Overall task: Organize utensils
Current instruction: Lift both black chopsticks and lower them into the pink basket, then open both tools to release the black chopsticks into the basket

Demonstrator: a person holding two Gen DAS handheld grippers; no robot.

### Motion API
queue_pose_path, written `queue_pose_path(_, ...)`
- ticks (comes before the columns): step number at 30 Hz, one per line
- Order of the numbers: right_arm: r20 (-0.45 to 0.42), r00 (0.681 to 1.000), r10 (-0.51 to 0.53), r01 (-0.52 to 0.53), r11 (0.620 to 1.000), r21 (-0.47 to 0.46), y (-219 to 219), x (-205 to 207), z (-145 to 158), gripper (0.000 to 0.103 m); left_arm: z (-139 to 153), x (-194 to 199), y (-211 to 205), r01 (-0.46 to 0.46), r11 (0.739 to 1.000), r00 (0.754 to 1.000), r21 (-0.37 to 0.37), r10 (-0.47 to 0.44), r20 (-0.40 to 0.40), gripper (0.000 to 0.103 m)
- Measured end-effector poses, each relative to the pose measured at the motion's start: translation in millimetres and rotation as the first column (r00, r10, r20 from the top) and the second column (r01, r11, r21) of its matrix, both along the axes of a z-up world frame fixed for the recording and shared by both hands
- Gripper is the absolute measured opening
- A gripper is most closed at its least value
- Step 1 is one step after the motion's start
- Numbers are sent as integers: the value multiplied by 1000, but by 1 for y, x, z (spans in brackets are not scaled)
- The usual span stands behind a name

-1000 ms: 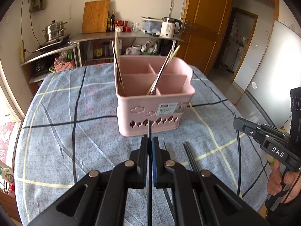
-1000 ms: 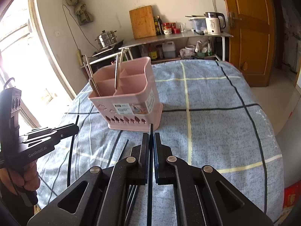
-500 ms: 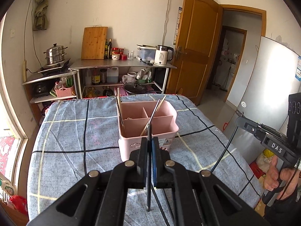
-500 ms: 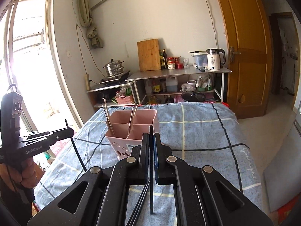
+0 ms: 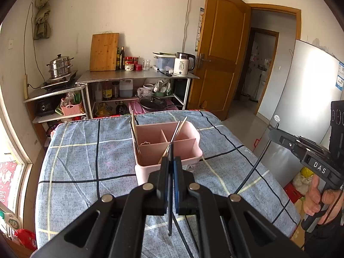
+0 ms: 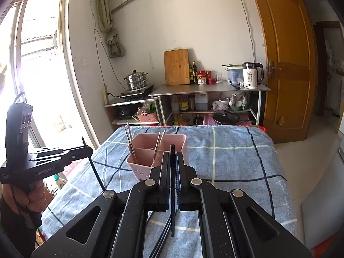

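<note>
A pink utensil caddy (image 5: 196, 138) stands mid-table with metal chopsticks (image 5: 178, 129) leaning in its compartments. My left gripper (image 5: 171, 158) is shut on one black chopstick (image 5: 170, 221), held upright above the cloth on the near side of the caddy. My right gripper (image 6: 172, 154) is likewise shut on a black chopstick (image 6: 172, 221), off the caddy's (image 6: 140, 169) right front. Each view shows the other gripper beside it: the right gripper (image 5: 273, 130) with its stick hanging down, and the left gripper (image 6: 86, 147). More black chopsticks (image 6: 161, 236) lie on the cloth beneath.
A blue checked cloth (image 5: 86, 150) covers the table. Behind it are metal shelves (image 5: 137, 76) with a steamer pot, a cutting board, bottles and a kettle. A wooden door (image 5: 217, 64) stands at the right, a window (image 6: 38, 75) at the left. A person's hands grip both handles.
Both grippers have risen from just above the cloth, each carrying its black chopstick up. The caddy now sits lower and farther off in both views.
</note>
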State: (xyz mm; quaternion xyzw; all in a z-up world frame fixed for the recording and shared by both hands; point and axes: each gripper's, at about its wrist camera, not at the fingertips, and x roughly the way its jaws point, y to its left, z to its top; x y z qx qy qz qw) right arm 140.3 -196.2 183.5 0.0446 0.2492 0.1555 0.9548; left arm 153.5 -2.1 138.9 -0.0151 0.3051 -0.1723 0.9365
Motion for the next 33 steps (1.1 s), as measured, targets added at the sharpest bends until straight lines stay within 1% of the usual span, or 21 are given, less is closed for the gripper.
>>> queue_pose_path(7,48,998,43,-43,999,-3,18,16,25,4,32,18,2,3,1000,1000,-7,-3,23,5)
queue_pose_path(16,123,990,73,-83,994,75,34,50,61,4,80,51,10,-17,999,996,-40,20,85,4)
queue_pose_path(18,137,988,70,-83,993,85,37,59,68,4,87,58,10,-27,999,994,-32,30,101,5)
queue_pose_path(22,160,985,64,-80,992,95,44,74,75,4,93,72,10,-38,999,991,-28,41,123,5)
queue_pose_path(24,159,985,61,-78,992,103,47,82,75,4,92,80,12,-42,998,992,-36,46,120,5)
queue_pose_path(26,159,985,63,-81,990,111,51,89,74,4,90,86,12,-55,998,990,-24,58,131,5)
queue_pose_path(30,152,987,60,-78,991,112,58,103,68,4,81,93,17,-44,998,991,-47,50,127,5)
queue_pose_path(33,133,989,59,-74,992,106,63,110,55,4,70,98,20,-40,998,991,-55,46,125,5)
